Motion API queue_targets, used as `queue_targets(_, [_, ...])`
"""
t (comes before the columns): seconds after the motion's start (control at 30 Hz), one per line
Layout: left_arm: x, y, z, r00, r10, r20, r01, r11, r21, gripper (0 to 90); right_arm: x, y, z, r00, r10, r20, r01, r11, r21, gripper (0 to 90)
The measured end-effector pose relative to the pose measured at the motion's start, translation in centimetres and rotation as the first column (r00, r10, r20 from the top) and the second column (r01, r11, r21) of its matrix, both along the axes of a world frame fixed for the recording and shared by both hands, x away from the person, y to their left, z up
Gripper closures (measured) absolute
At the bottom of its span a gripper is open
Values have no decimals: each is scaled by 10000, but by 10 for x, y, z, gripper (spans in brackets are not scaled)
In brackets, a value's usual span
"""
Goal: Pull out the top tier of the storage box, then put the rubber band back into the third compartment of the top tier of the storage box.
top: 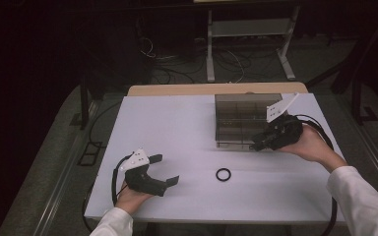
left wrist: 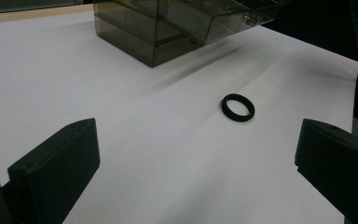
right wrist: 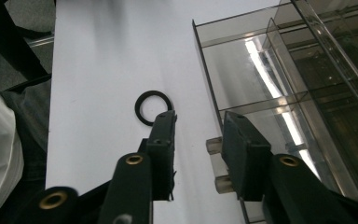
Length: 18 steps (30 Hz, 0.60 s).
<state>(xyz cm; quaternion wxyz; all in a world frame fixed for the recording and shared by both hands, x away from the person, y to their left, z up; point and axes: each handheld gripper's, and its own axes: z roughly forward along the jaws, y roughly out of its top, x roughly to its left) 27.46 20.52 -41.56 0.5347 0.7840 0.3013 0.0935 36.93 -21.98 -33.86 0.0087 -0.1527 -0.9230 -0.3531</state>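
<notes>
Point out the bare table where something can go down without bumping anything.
Widest free patch: the far left of the white table, between the left gripper and the clear compartment box. The front strip near the black ring is also bare. It is crowded at the box's front edge, where the right gripper sits.

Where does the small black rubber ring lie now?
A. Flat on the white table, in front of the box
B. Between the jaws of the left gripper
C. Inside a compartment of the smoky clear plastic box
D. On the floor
A: the small black rubber ring lies flat on the bare white table, apart from the smoky clear plastic box and from both grippers.
</notes>
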Motion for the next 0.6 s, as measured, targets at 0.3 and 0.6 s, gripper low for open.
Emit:
queue_targets(0.3, [0,0,0,10000,-2,7,2,10000,-4,0,-11,12,6,9999,-18,121,18,10000,-5,538])
queue_targets(0.6, [1,0,-1,10000,-6,-13,6,10000,-8,0,-20,21,9,9994,-320,145,320,9995,5,409])
